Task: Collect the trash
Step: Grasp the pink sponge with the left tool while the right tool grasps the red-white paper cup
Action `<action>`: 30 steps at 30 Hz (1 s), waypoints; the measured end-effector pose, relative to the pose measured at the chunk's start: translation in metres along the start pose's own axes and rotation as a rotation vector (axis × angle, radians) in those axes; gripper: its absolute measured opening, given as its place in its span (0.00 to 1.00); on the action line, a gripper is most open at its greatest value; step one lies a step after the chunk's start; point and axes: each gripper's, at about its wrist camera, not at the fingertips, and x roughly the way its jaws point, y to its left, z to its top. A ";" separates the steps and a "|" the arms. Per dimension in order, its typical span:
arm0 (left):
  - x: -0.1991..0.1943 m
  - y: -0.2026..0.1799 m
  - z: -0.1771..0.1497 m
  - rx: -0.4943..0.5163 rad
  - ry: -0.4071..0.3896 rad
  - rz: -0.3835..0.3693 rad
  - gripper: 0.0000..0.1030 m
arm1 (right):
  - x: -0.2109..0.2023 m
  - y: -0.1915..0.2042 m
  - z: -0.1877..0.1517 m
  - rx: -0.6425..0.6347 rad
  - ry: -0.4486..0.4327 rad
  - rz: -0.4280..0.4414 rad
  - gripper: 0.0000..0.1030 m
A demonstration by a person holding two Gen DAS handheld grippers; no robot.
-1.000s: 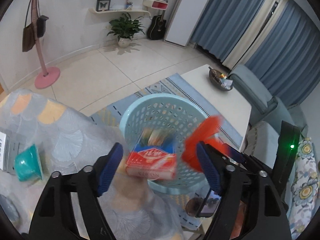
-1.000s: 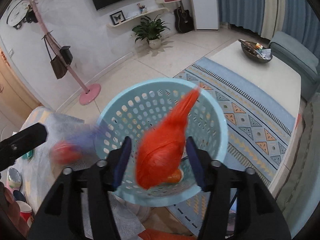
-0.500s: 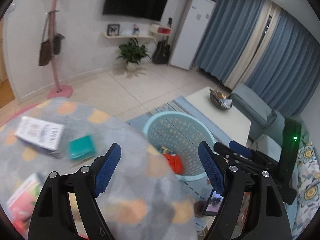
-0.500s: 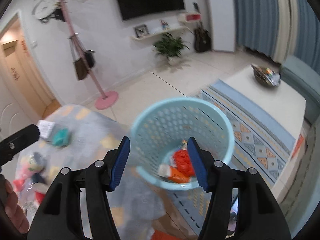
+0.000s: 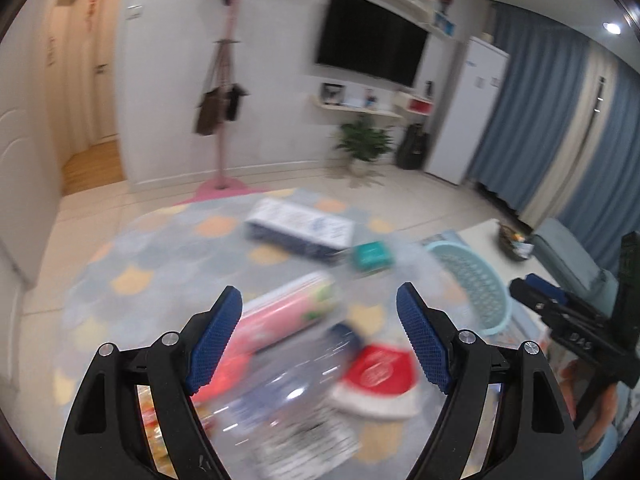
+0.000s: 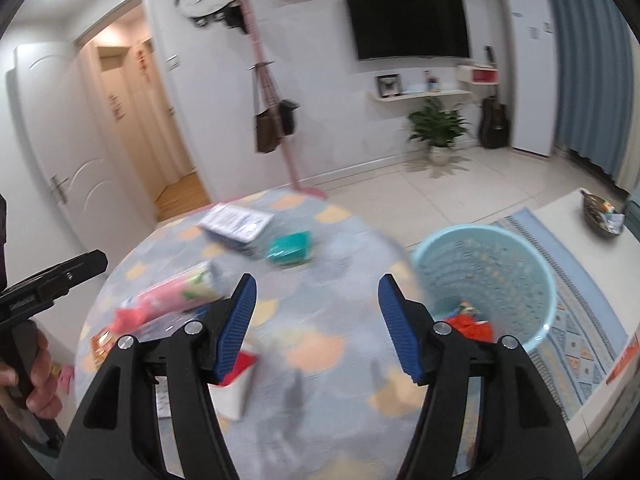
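Pink packet [image 5: 280, 312] lengthwise toward far right on table [image 6: 312, 344]; left claw [image 5: 320, 336] wide, right claw [image 6: 316, 320] opening, both empty.

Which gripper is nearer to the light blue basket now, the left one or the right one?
Right. The right gripper hangs over the table edge just beside the basket, jaws opening and empty. The left gripper is farther, over the clutter on the table, with the basket beyond it.

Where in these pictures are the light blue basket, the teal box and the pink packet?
light blue basket [image 6: 548, 280]: right wrist view, right wall.
teal box [image 6: 290, 249]: right wrist view, top face.
pink packet [image 5: 280, 312]: left wrist view, middle of its length.
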 end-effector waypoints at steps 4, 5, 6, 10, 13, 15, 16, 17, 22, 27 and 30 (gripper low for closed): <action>-0.009 0.041 -0.019 -0.047 0.023 0.045 0.76 | 0.018 0.033 -0.018 -0.033 0.061 0.059 0.61; -0.008 0.050 -0.024 -0.059 0.034 0.049 0.76 | 0.021 0.039 -0.023 -0.041 0.074 0.063 0.62; -0.007 0.059 -0.030 -0.074 0.053 0.048 0.76 | 0.025 0.044 -0.027 -0.046 0.088 0.069 0.62; 0.007 0.077 -0.046 -0.113 0.112 0.062 0.76 | 0.045 0.063 -0.041 -0.049 0.141 0.081 0.64; 0.019 0.089 -0.055 -0.142 0.149 0.034 0.76 | 0.059 0.066 -0.050 -0.032 0.184 0.093 0.64; 0.031 0.091 -0.057 -0.163 0.178 0.028 0.76 | 0.066 0.066 -0.055 -0.017 0.211 0.102 0.64; 0.036 0.092 -0.059 -0.171 0.191 0.034 0.76 | 0.069 0.067 -0.056 -0.012 0.220 0.102 0.64; 0.042 0.093 -0.060 -0.179 0.201 0.026 0.74 | 0.073 0.066 -0.059 -0.005 0.230 0.099 0.64; 0.054 0.093 -0.064 -0.202 0.224 -0.009 0.66 | 0.084 0.067 -0.063 -0.005 0.248 0.089 0.64; 0.054 0.087 -0.062 -0.193 0.216 -0.017 0.55 | 0.094 0.069 -0.067 0.002 0.281 0.115 0.64; 0.053 0.084 -0.062 -0.183 0.211 -0.021 0.48 | 0.102 0.070 -0.071 0.020 0.312 0.140 0.64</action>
